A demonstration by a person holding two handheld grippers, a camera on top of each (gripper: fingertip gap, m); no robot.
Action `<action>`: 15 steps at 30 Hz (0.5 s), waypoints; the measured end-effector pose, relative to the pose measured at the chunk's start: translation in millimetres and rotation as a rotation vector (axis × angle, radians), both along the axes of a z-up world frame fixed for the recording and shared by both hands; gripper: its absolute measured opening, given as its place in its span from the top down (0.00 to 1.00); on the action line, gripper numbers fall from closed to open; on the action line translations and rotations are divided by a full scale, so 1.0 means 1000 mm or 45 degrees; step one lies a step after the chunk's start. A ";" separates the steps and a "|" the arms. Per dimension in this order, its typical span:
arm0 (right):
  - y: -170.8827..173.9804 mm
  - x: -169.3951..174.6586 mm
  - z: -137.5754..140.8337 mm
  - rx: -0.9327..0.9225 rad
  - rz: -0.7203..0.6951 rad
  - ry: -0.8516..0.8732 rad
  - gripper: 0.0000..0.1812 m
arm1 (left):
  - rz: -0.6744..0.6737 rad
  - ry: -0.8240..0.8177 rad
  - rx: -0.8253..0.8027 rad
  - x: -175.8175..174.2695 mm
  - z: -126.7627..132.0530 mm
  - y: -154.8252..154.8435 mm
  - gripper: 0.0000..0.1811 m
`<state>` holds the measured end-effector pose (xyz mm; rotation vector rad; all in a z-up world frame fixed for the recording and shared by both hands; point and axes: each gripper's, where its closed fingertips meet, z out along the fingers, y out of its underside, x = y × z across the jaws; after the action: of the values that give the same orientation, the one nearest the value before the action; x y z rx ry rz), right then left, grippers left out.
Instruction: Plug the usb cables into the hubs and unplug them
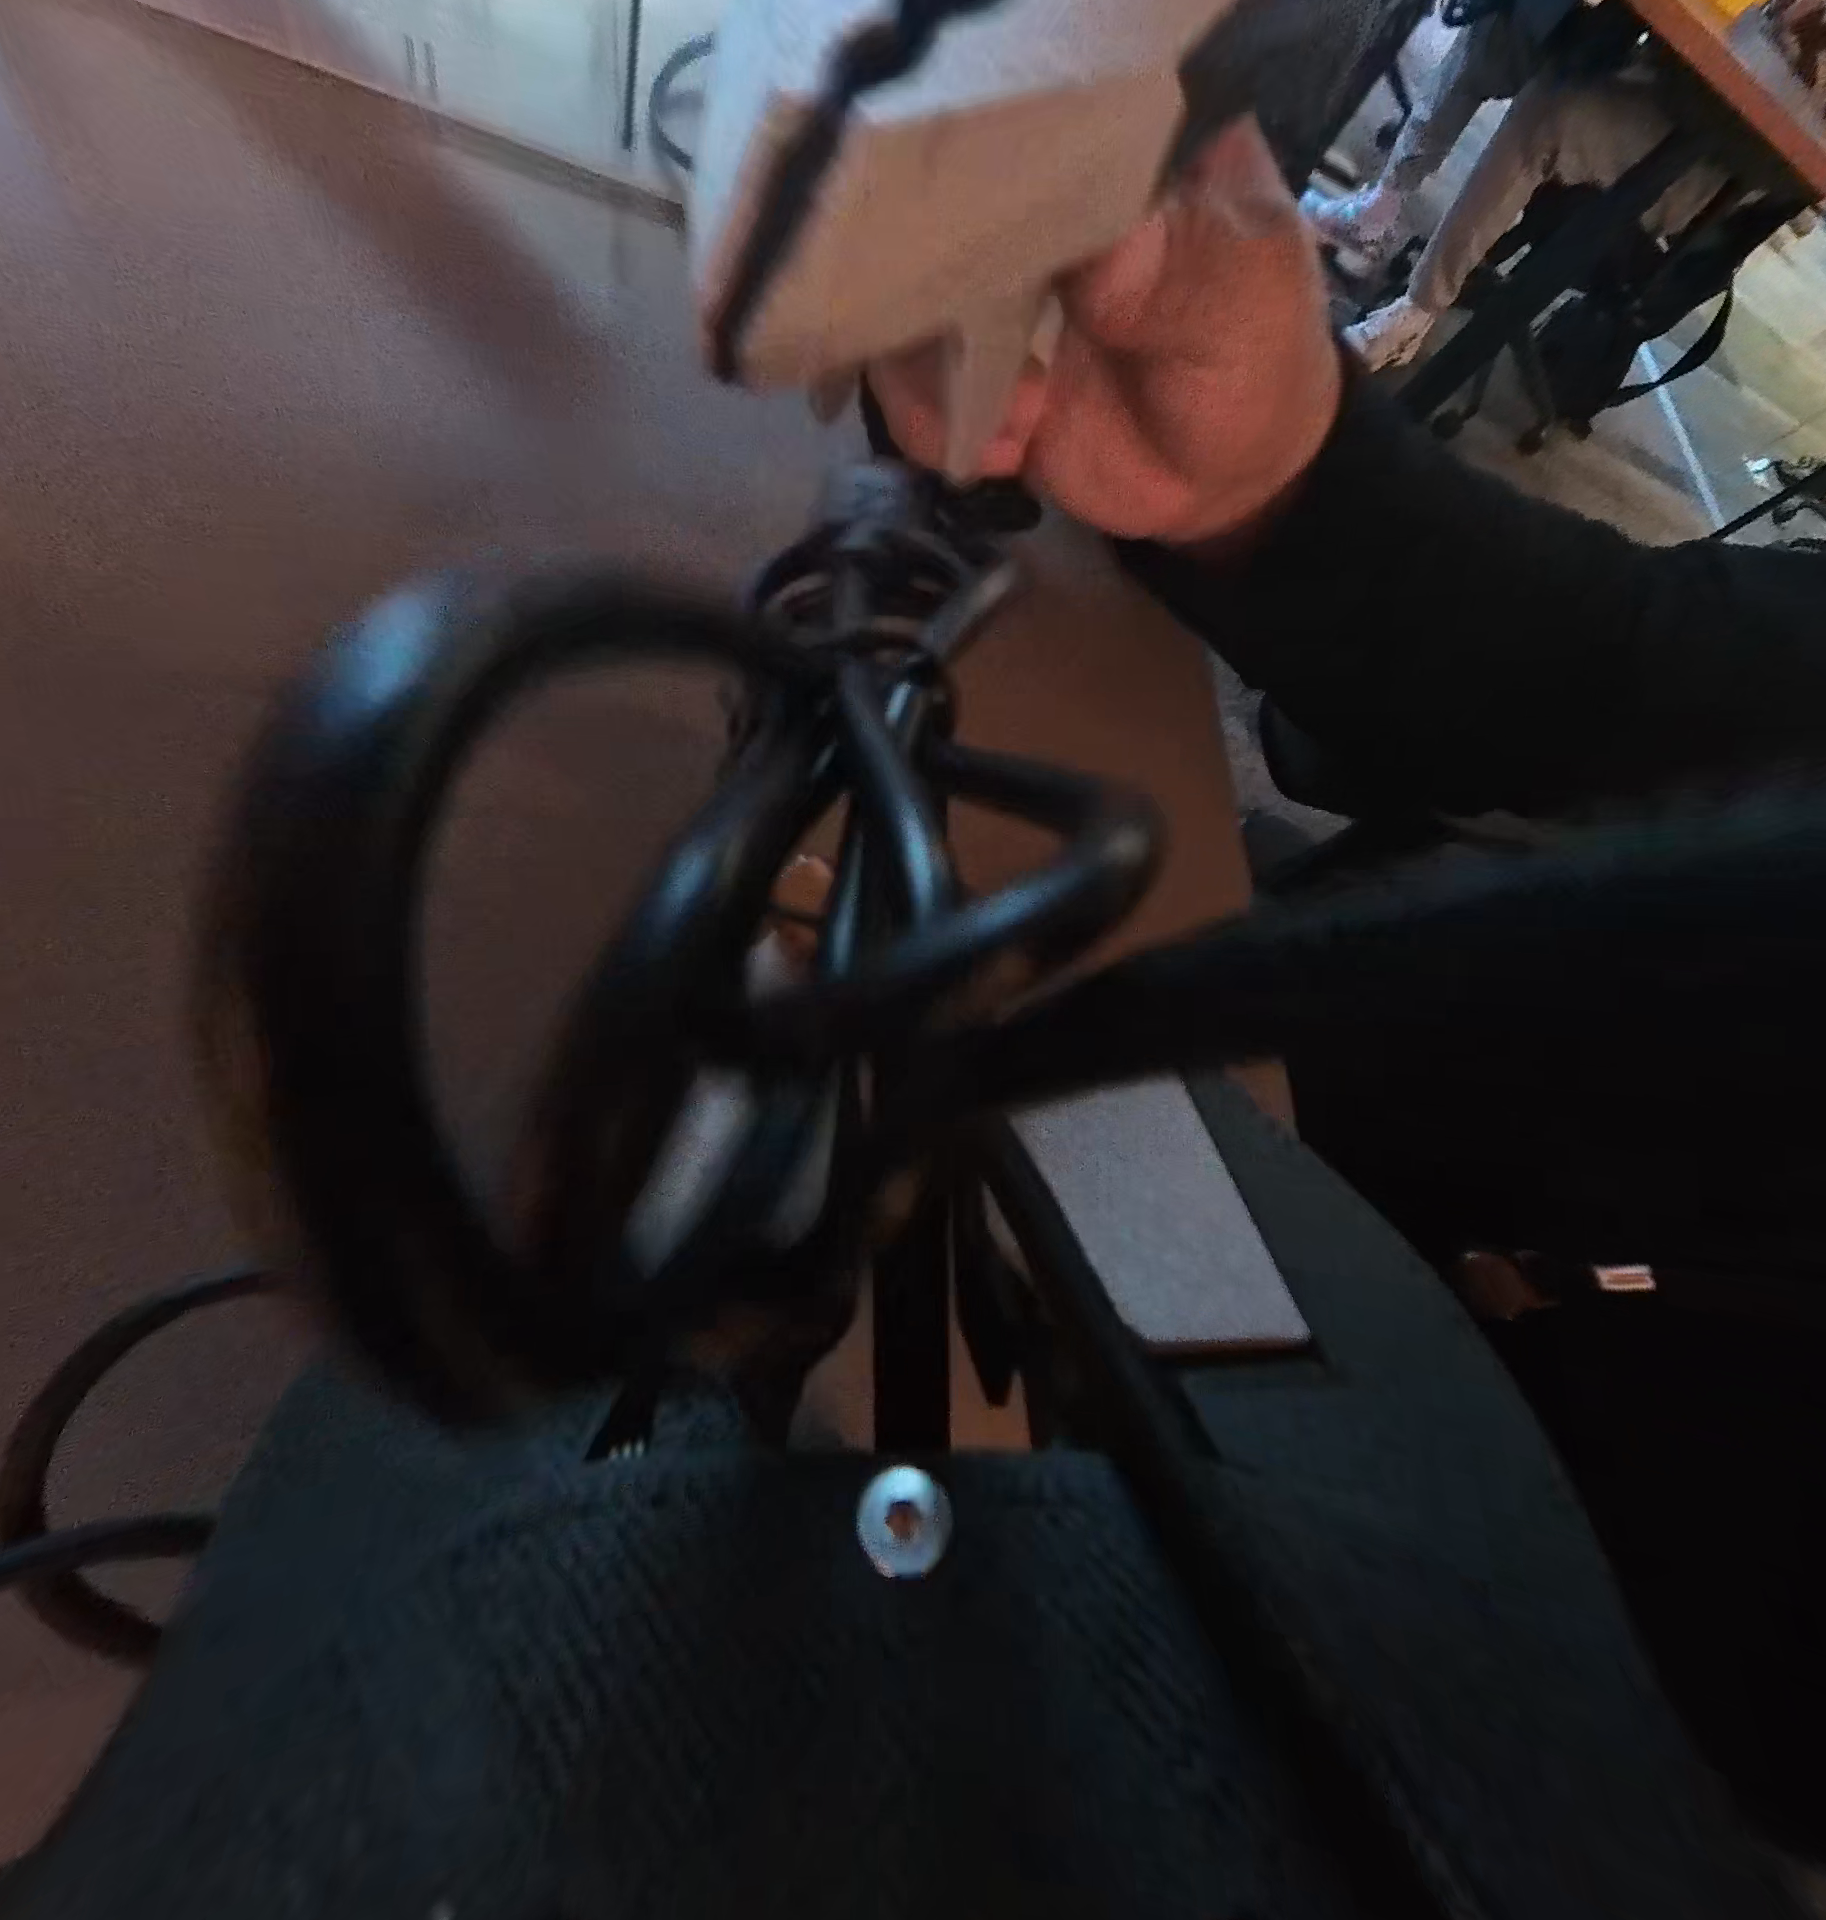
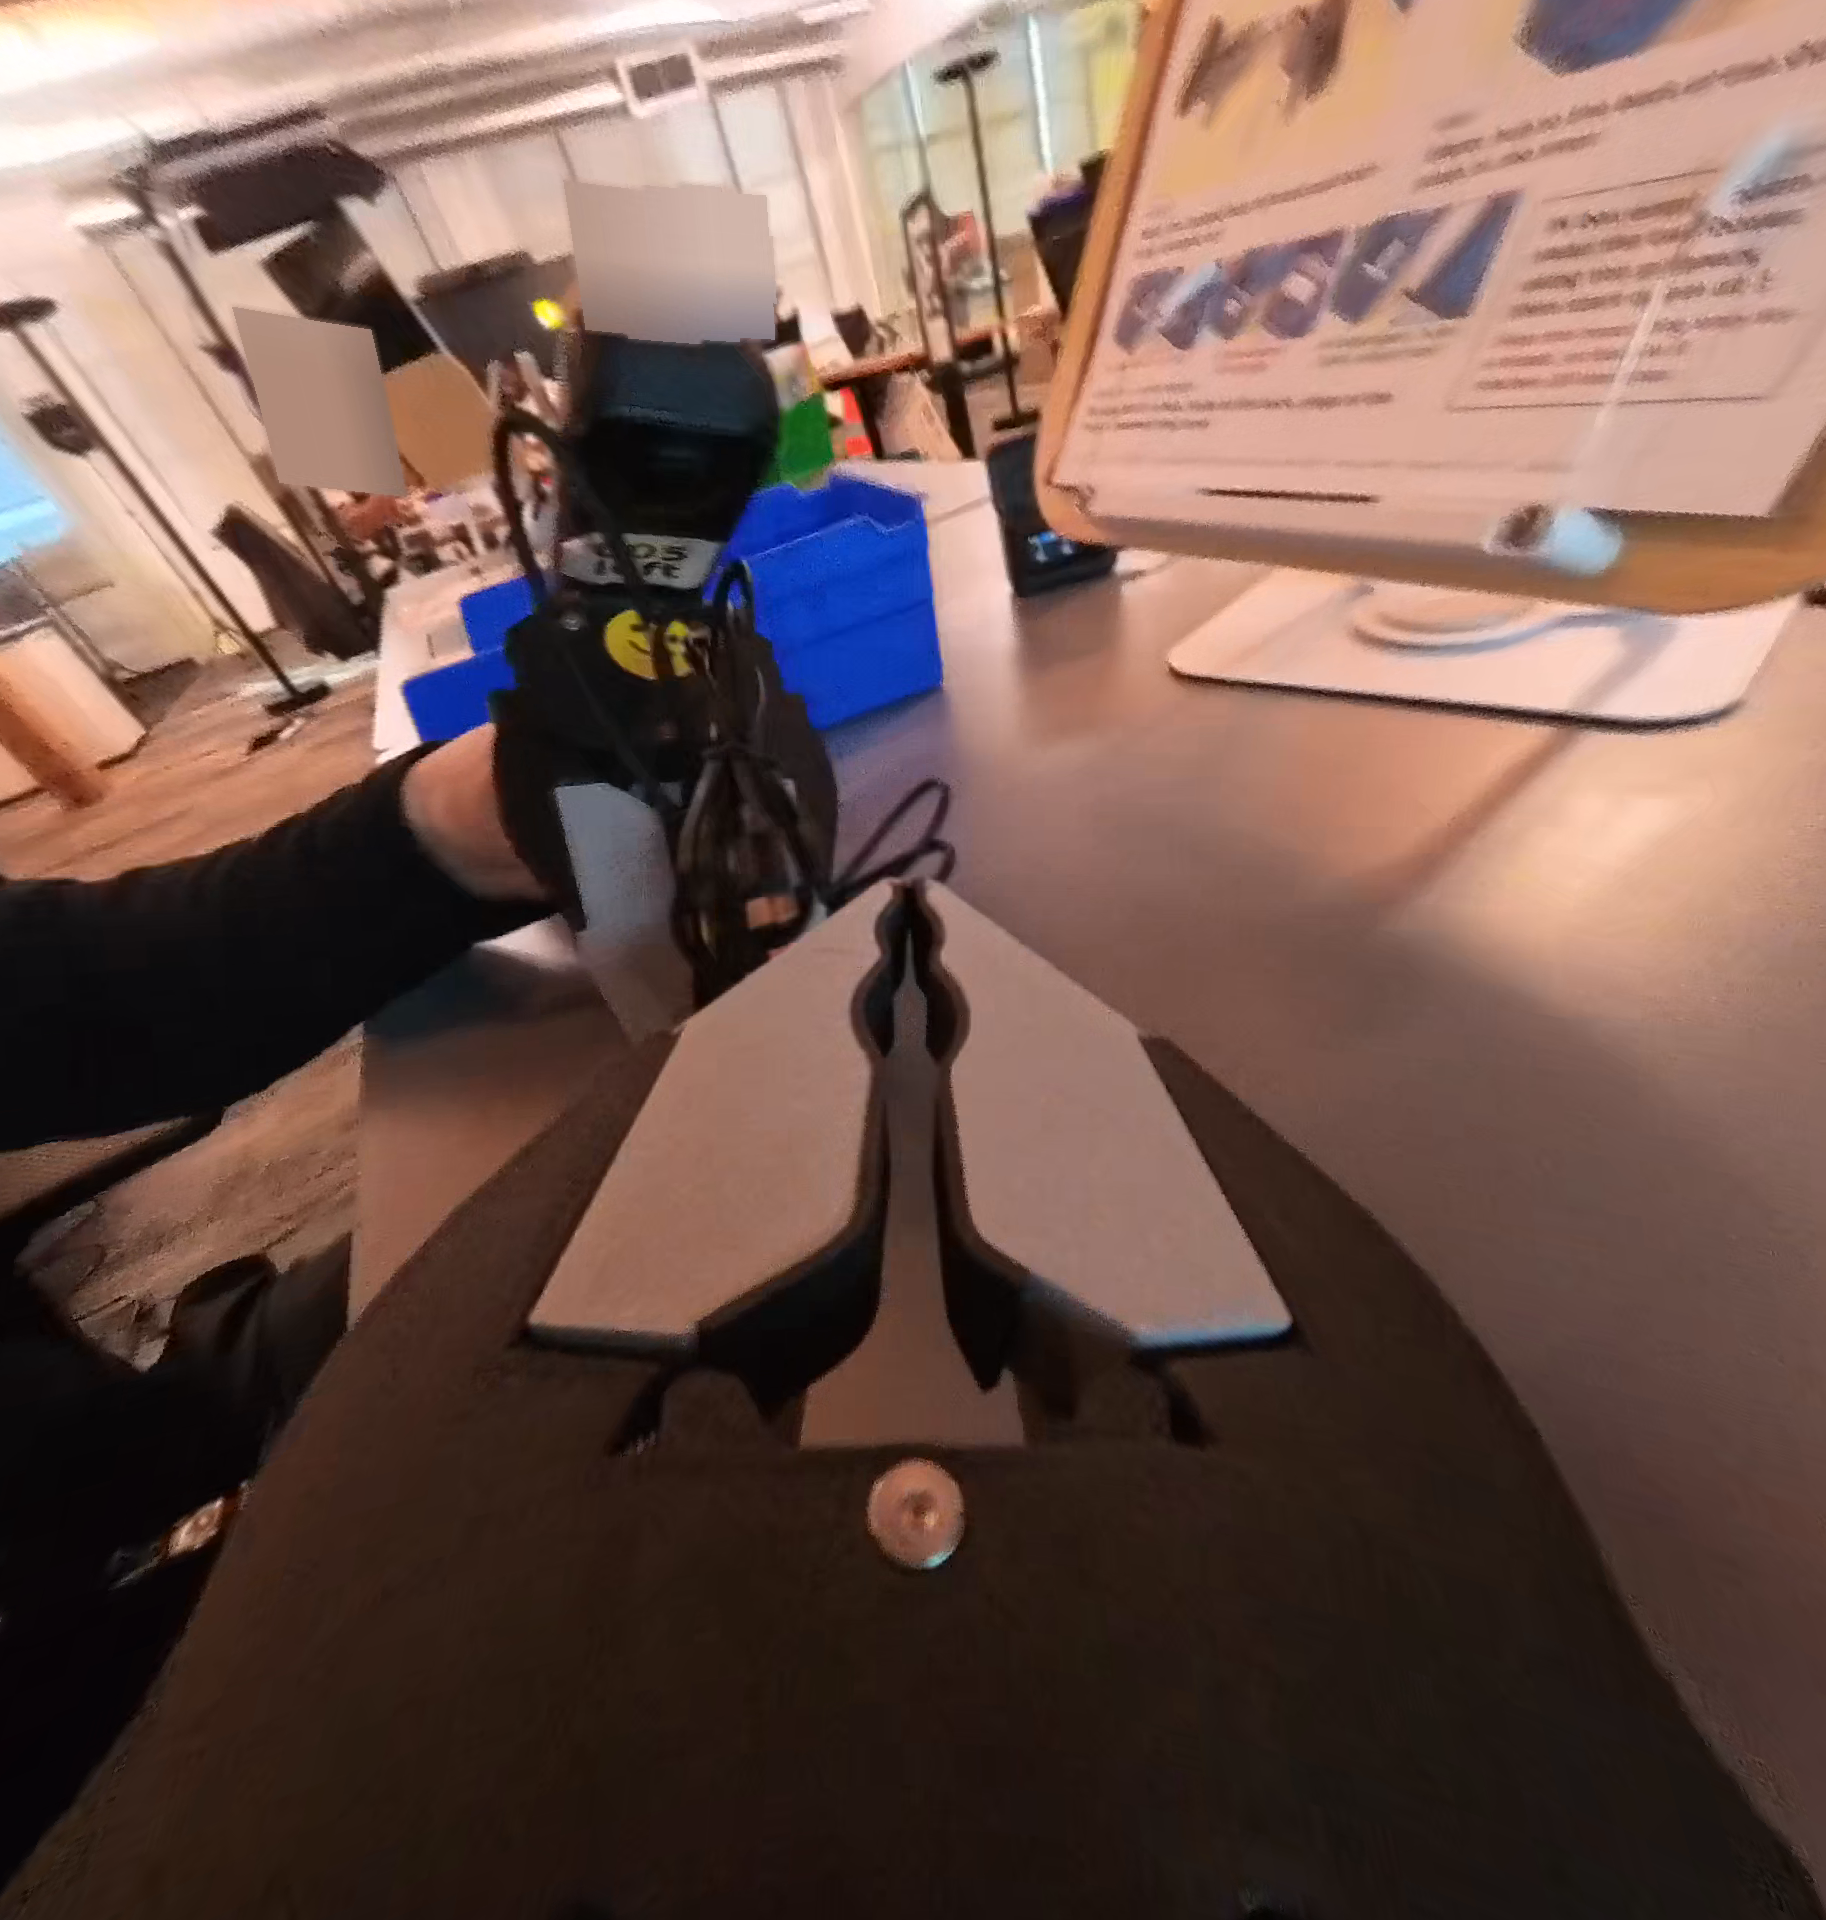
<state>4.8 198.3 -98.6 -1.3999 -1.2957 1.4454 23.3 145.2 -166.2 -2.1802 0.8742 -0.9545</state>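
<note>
Both hand-held grippers meet: left (image 2: 680, 935) clamps upright bundled usb cables (image 2: 732, 852), right (image 2: 914, 914) closed, empty.

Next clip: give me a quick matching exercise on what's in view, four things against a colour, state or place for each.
Things:
1. cable bundle
2. right hand-held gripper
3. bins
4. instruction board

Descriptions:
a. blue
b. black, looped
c. fingers closed together
d. on a white stand

Pairs: 1-b, 2-c, 3-a, 4-d
</note>
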 end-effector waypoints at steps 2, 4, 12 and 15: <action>-0.004 0.003 -0.003 0.004 0.044 -0.055 0.99 | 0.004 0.030 -0.014 0.001 -0.006 0.001 0.97; -0.013 0.006 -0.002 0.079 0.096 -0.112 0.96 | 0.026 0.062 -0.021 0.000 -0.012 0.004 0.97; -0.068 0.008 -0.008 0.316 0.353 -0.300 0.91 | 0.062 0.108 -0.015 -0.006 -0.018 0.009 0.93; -0.058 -0.003 -0.030 0.403 0.260 -0.416 0.88 | 0.049 0.115 0.000 -0.006 -0.017 0.008 0.94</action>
<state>2.0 140.0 -128.8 -1.3540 -1.8315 1.1004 17.6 152.8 -183.5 -2.2470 0.8706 -0.8433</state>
